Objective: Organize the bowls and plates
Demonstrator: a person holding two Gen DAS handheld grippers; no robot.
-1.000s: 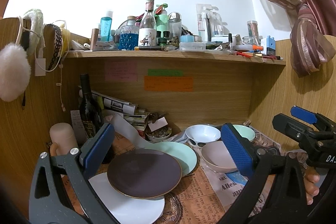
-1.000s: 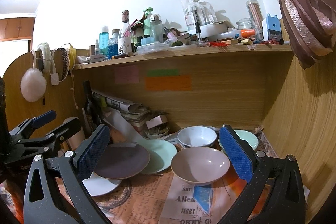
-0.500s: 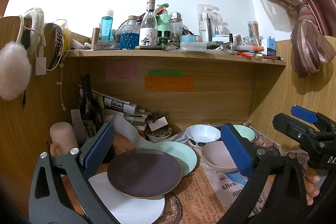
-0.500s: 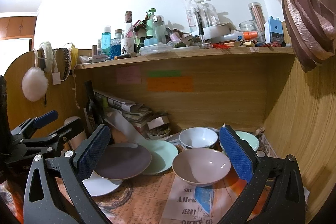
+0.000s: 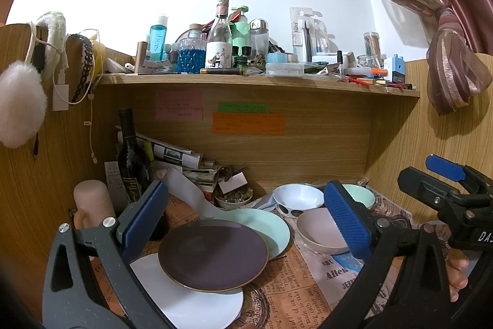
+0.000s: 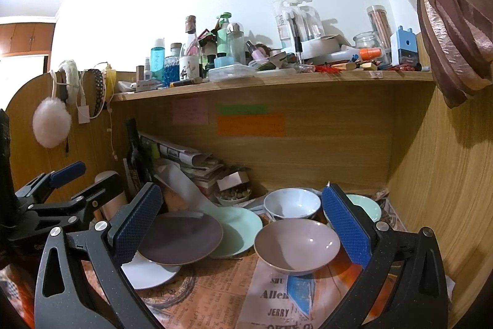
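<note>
Left wrist view: the left gripper is held with its jaws wide apart and nothing between them, above the desk surface covered with printed paper. Three plates are seen in a loose overlapping heap: a dark purple plate lies on top, resting partly on a white plate in front and partly on a mint plate behind. To the right, a pink bowl sits beside a white spotted bowl and a mint bowl, each standing separately. The right gripper is visible at the right edge; whether it is parted cannot be told from here.

Right wrist view: the right gripper is likewise spread apart and empty, with the pink bowl lying just ahead between its fingers. The white spotted bowl and mint bowl stand behind it, unstacked. The purple plate, mint plate and white plate are seen skewed over one another on the left.

Nothing is judged to be sorted yet: the bowls remain to be nested and the plates squared into one stack. The task appears to be at its start.
</note>
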